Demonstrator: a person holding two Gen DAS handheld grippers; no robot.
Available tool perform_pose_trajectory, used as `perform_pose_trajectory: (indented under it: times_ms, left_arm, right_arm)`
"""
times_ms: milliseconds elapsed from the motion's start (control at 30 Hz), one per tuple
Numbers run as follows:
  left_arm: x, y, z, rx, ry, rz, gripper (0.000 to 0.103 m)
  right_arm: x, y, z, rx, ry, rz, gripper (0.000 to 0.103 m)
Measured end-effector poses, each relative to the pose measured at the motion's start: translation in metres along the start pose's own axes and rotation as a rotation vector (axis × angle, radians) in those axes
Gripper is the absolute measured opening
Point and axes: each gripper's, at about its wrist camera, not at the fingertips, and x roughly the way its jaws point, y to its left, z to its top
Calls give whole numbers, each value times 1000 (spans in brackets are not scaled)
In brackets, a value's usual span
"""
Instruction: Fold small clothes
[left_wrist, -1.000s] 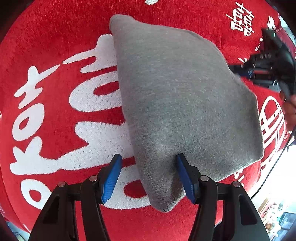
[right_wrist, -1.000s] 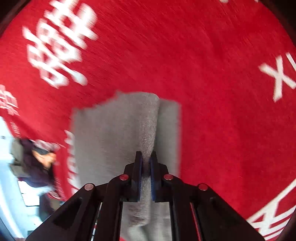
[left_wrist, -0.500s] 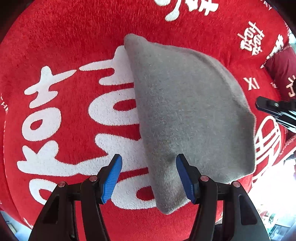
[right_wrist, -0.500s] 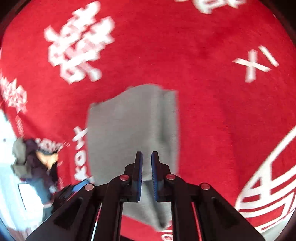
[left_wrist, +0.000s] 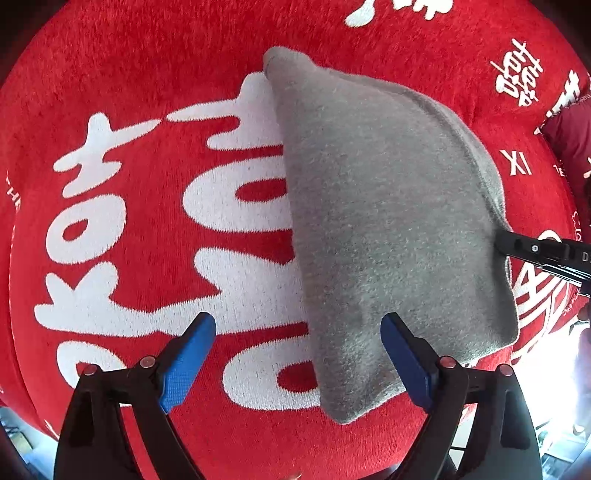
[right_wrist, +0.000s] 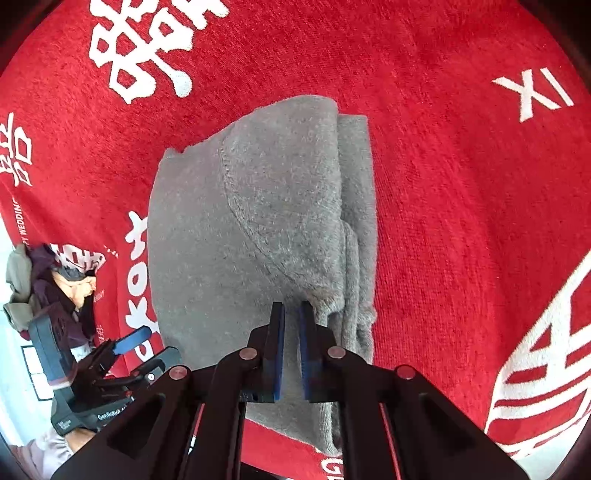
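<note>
Left tongs (left_wrist: 297, 360): pointing down over the near corner of the grey garment (left_wrist: 388, 221), jaws just spread wide; blue pads either side of that corner, neither pressing on it, so released.
Right tongs (right_wrist: 291, 314): clenched almost fully, pads nearly together; hovering above the garment's near edge; nothing clearly pinched between them, though cloth lies directly behind.
Garment place: lying on the red blanket (left_wrist: 147, 92) with white characters, partly over a large white character, folded into a compact slab with several layers stacked along one side.
Surface: soft bedding or a covered cushion, cannot tell which; no firm table edge visible.
Handling: looks light, limp and fleecy; likely to sag and unfold if lifted by a single layer; nap should give good friction against the pads; not fragile.
Where to grip: best at a corner or along the stacked edge, taking all layers at once; seam curve on top a poor hold.
Stage: appears close to a finished fold, perhaps one last fold or a tidy left.
Risk: top flap dragging loose on the plush blanket.
</note>
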Motion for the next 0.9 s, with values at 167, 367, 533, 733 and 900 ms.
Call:
perform_pose_trajectory:
  times_ms: [167, 367, 533, 733, 900]
  left_arm:
    - [6, 5, 0, -11, 30, 2, 92]
    - [12, 9, -3, -11, 46, -14, 92]
    - [19, 11, -3, -5, 79, -54, 92]
    - [12, 16, 1, -25, 59, -62, 92]
    - [7, 27, 11, -76, 49, -149, 92]
  right_arm:
    - [-3, 2, 1, 5, -18, -24, 8]
    - [-10, -2, -2, 25, -44, -27, 8]
    - [-21, -3, -3, 21, -63, -38, 8]
    - [-27, -22, -2, 87, -59, -44, 35]
    - [-28, -43, -2, 162, -58, -15, 48]
